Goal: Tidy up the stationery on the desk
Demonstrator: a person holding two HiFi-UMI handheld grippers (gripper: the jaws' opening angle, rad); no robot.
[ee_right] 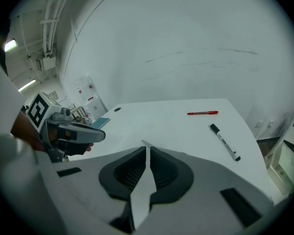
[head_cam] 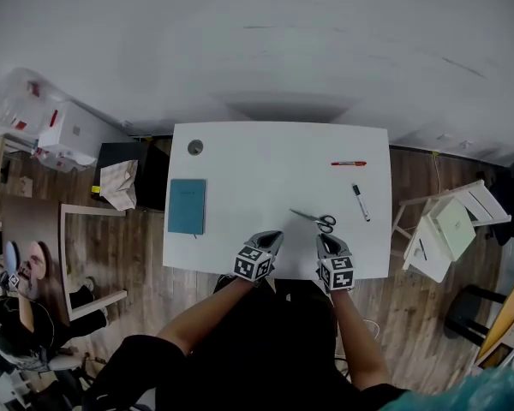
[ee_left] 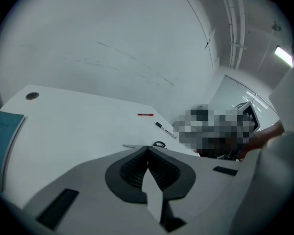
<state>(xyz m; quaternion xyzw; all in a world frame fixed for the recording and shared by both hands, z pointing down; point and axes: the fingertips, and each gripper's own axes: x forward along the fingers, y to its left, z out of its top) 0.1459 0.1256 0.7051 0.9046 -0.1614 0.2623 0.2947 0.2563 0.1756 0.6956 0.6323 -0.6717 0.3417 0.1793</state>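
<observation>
On the white desk (head_cam: 257,169) lie a teal notebook (head_cam: 186,205) at the left, a red pen (head_cam: 349,163) at the far right, a black-capped white marker (head_cam: 361,202) below it, and scissors (head_cam: 315,220) near the front edge. Both grippers hover at the desk's front edge. My left gripper (head_cam: 272,239) is shut and empty, left of the scissors (ee_left: 157,144). My right gripper (head_cam: 327,241) is also shut and empty, just in front of the scissors' handles. The right gripper view shows the red pen (ee_right: 203,113), the marker (ee_right: 225,142) and the left gripper (ee_right: 63,131).
A round grey disc (head_cam: 195,147) sits at the desk's far left corner. A white chair (head_cam: 445,225) stands right of the desk, a black bin with a paper bag (head_cam: 124,182) left of it. A seated person (head_cam: 21,315) is at the lower left.
</observation>
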